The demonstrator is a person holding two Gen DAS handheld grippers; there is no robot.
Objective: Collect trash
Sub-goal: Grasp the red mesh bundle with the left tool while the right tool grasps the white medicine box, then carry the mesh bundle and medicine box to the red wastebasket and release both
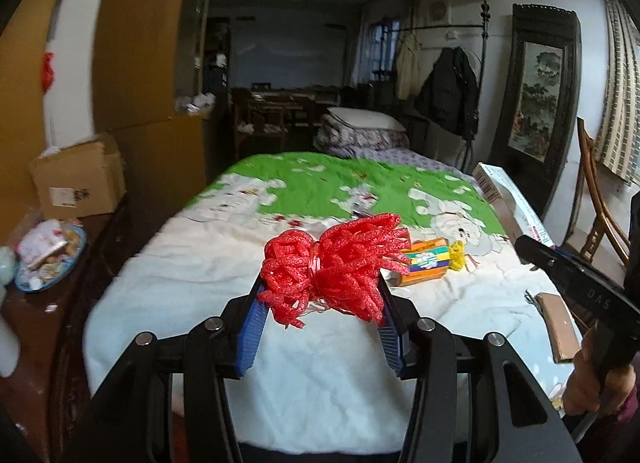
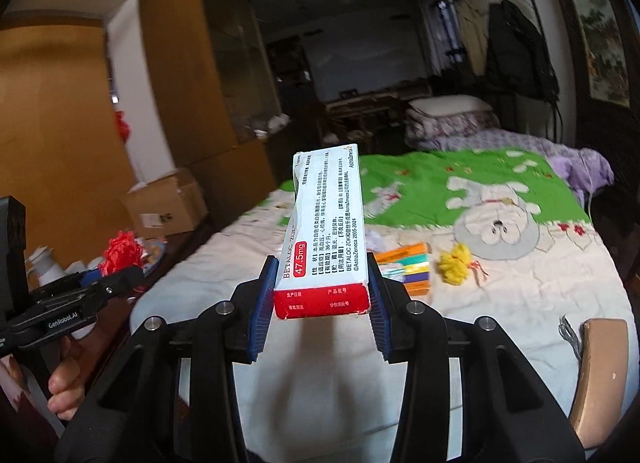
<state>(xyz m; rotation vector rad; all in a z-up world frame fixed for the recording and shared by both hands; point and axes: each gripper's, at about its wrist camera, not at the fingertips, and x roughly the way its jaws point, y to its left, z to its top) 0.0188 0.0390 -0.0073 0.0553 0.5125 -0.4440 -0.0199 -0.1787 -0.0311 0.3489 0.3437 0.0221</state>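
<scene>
Left gripper (image 1: 320, 295): two blue ribbed pads closed on one red foam-net bundle tied at its middle (image 1: 334, 263), held clear above the bed. Right gripper (image 2: 322, 287): two blue ribbed pads clamped on the sides of one long white-and-red cardboard medicine box (image 2: 326, 231), red end flap toward the camera, far end raised and pointing away over the bed. Figures settled after closing; pads pressed against the box.

One bed with a white, green and grey cartoon-print quilt (image 2: 460, 303) below both grippers. Lying on the quilt, counted:
- One orange, green and purple small carton (image 2: 406, 267), just beyond the right pad in the right wrist view, also visible at (image 1: 424, 263).
- One yellow foam-net tuft with a red string (image 2: 456, 263), just beside the carton, apart from it.
- One tan flat rectangular piece (image 2: 598, 379) at the right edge of the quilt, with one small grey metal item (image 2: 570, 337) just beside it; kind cannot be told.

At the far end of the bed: one stack of folded floral bedding topped by one white pillow (image 1: 362, 129).

Left of the bed: one brown cardboard shipping box (image 1: 78, 179) and, near it, one blue dish heaped with wrappers (image 1: 50, 255).

One hand on each handle: (image 2: 66, 391) under the left gripper, (image 1: 596, 379) under the right gripper.
</scene>
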